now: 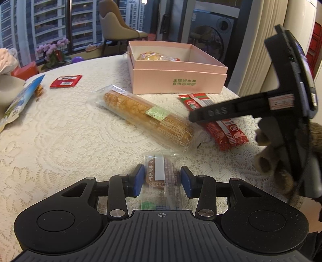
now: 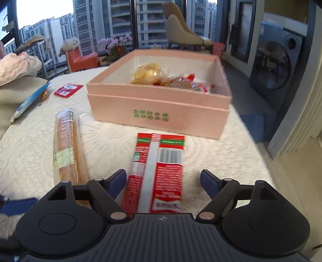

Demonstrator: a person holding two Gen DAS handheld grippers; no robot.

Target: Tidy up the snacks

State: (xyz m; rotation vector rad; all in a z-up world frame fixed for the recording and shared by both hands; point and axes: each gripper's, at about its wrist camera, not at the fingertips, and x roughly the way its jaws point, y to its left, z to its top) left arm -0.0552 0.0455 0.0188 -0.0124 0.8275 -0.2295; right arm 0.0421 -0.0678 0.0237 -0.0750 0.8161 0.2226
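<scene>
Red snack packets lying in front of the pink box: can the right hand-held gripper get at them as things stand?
Probably yes. The red foil snack packets lie flat between the right hand-held gripper's open jaws, with nothing on top.

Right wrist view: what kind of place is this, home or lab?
Most likely a high-rise flat's dining area. A table with a lace cloth holds snacks and a pink box; a washing machine stands to the right; the window looks onto apartment towers.
</scene>
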